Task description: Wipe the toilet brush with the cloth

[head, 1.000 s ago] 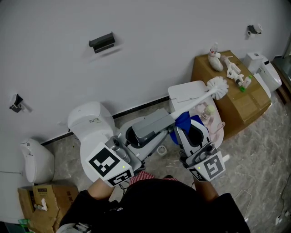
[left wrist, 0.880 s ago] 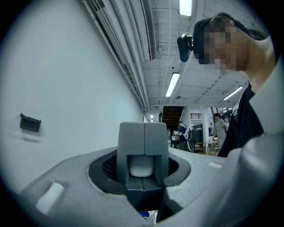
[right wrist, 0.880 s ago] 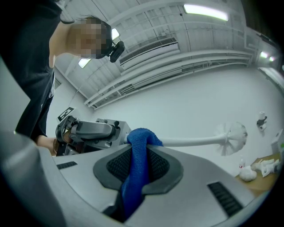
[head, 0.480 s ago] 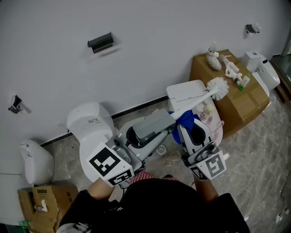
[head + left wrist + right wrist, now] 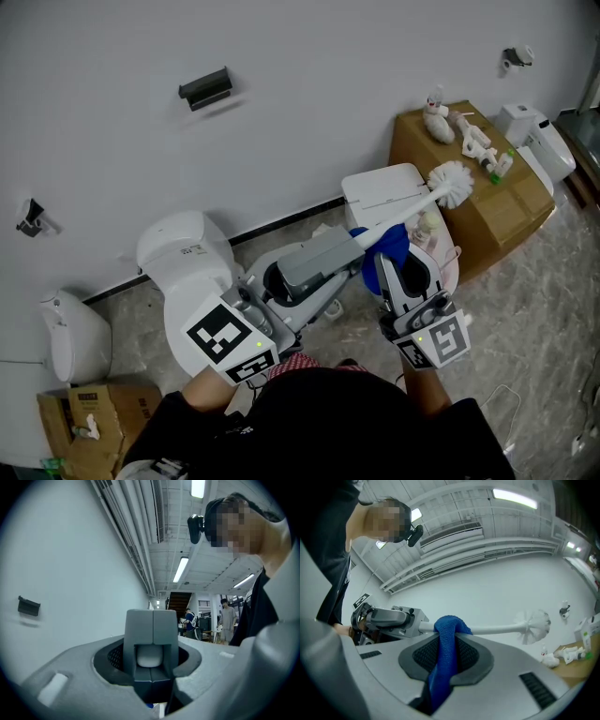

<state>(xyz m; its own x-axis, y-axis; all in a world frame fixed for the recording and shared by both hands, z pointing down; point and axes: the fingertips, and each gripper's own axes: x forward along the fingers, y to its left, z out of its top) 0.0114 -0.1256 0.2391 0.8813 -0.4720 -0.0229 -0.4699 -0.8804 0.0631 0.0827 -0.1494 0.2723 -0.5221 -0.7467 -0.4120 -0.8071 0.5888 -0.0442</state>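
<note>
In the head view, the left gripper [image 5: 328, 251] has its jaws clamped on the handle end of the toilet brush [image 5: 448, 184], which hangs in mid-air and slants up to the right, bristles nearest the cardboard box [image 5: 487, 202]. The right gripper [image 5: 394, 264] pinches the blue cloth [image 5: 386, 242] against the handle, close to the left jaws.

In the left gripper view, the grey pads [image 5: 152, 630] press together round the rounded white handle tip [image 5: 150, 658] (only that tip shows).

In the right gripper view, the right gripper's [image 5: 446, 654] jaws squeeze the cloth [image 5: 447, 625], which is draped over the white handle [image 5: 501, 629]. The bristle head points right.
</note>
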